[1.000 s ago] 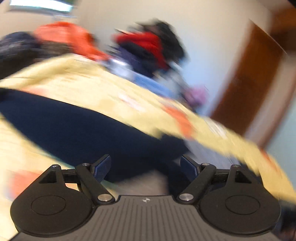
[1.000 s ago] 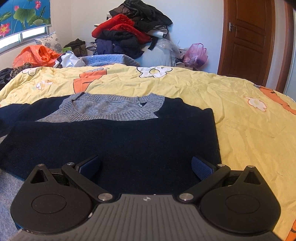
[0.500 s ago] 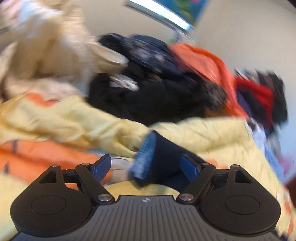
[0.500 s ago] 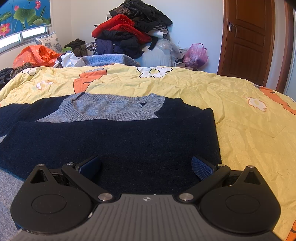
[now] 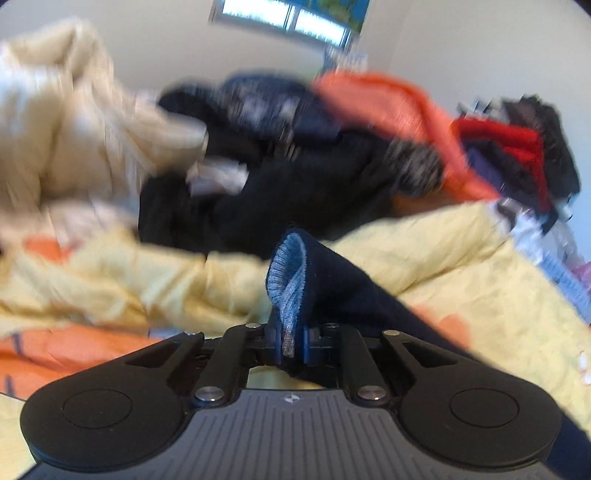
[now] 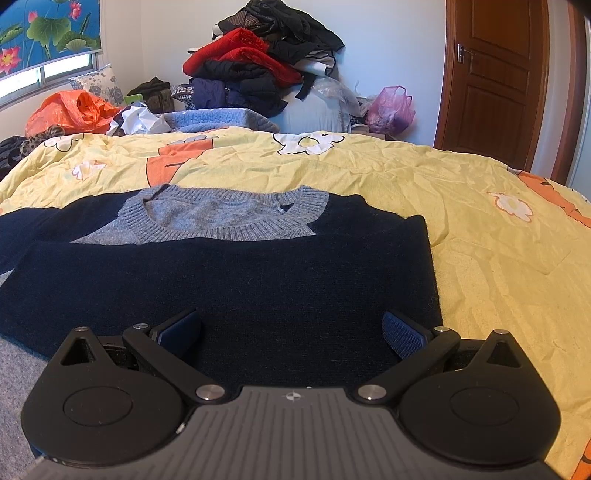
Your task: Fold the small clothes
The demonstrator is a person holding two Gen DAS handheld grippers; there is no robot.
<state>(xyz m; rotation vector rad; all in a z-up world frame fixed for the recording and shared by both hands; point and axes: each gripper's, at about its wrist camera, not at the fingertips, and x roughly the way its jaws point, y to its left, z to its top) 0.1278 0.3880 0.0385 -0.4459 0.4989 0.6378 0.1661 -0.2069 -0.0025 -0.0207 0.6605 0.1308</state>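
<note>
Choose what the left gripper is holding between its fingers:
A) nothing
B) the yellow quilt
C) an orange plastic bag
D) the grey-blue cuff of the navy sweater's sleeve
D: the left gripper is shut on the ribbed cuff of the navy sweater.

Each fisheye camera sits just behind its own gripper's fingers, low over the yellow quilt (image 6: 369,166): the left view is very close on the sweater's cuff (image 5: 291,273) and faces the window (image 5: 288,16), the right view faces the door (image 6: 495,81), and both share the red-and-black clothes heap (image 6: 258,59).
</note>
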